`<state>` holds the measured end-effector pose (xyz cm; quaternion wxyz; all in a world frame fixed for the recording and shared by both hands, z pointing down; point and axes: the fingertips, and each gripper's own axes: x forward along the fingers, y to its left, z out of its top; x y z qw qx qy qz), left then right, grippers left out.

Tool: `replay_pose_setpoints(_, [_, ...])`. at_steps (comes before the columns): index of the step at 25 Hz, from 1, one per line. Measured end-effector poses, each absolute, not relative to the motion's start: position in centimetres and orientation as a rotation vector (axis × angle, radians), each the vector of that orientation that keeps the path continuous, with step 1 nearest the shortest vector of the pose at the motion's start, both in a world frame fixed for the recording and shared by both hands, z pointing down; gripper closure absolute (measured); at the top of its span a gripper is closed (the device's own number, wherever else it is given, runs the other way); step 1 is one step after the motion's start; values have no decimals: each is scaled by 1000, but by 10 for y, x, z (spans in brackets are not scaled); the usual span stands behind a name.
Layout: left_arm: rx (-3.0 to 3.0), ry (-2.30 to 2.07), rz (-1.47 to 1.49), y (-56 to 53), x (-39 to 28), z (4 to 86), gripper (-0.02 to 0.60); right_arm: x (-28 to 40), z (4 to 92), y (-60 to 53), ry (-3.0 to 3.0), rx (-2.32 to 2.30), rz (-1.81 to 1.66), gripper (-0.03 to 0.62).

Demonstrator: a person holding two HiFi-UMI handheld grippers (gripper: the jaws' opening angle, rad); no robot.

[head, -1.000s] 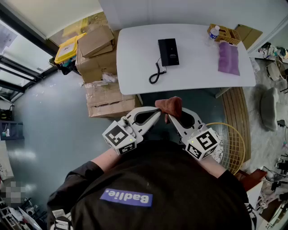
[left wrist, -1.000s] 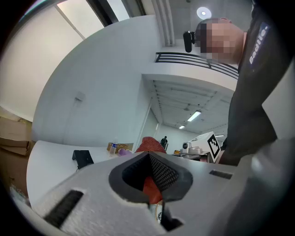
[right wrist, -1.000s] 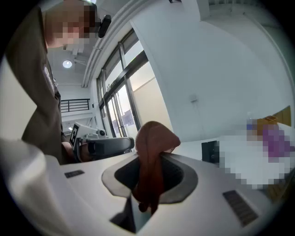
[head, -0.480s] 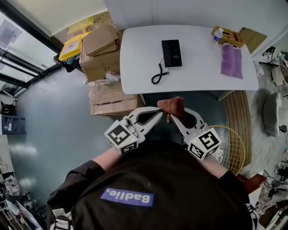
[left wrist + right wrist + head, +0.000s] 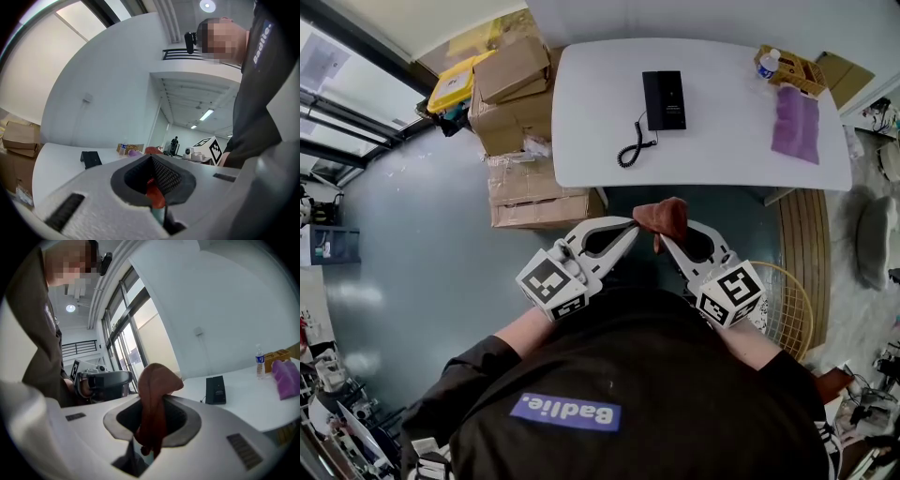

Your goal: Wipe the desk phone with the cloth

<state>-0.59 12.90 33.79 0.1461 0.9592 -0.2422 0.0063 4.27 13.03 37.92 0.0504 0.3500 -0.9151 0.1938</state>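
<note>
While the right gripper's jaws clamp the rust-brown cloth, the left gripper's jaws close on a red scrap of it, mostly hidden from where I stand. Well beyond, the black desk phone lies on the white surface, with cardboard boxes stacked on the grey floor beside it.

Keys on desk phone too small to read; cloth end hidden betw. jaws (right tool).
</note>
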Motion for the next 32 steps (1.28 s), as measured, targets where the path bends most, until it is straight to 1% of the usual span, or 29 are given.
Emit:
replay_pose_setpoints(9, [2800, -673, -31, 53, -30, 336, 572, 29, 391, 67, -2696, 1129, 568, 505])
replay_pose_setpoints(19, [2827, -515, -41, -34, -51, 339, 572, 15, 395, -34, -2575, 1270, 431, 505])
replay_pose_setpoints(26, [2798, -557, -26, -75, -34, 345, 572, 32, 420, -93, -2573, 1231, 467, 505])
replay_pose_setpoints(32, [2701, -741, -44, -120, -9, 351, 572, 61, 466, -184, -2533, 1160, 423, 505])
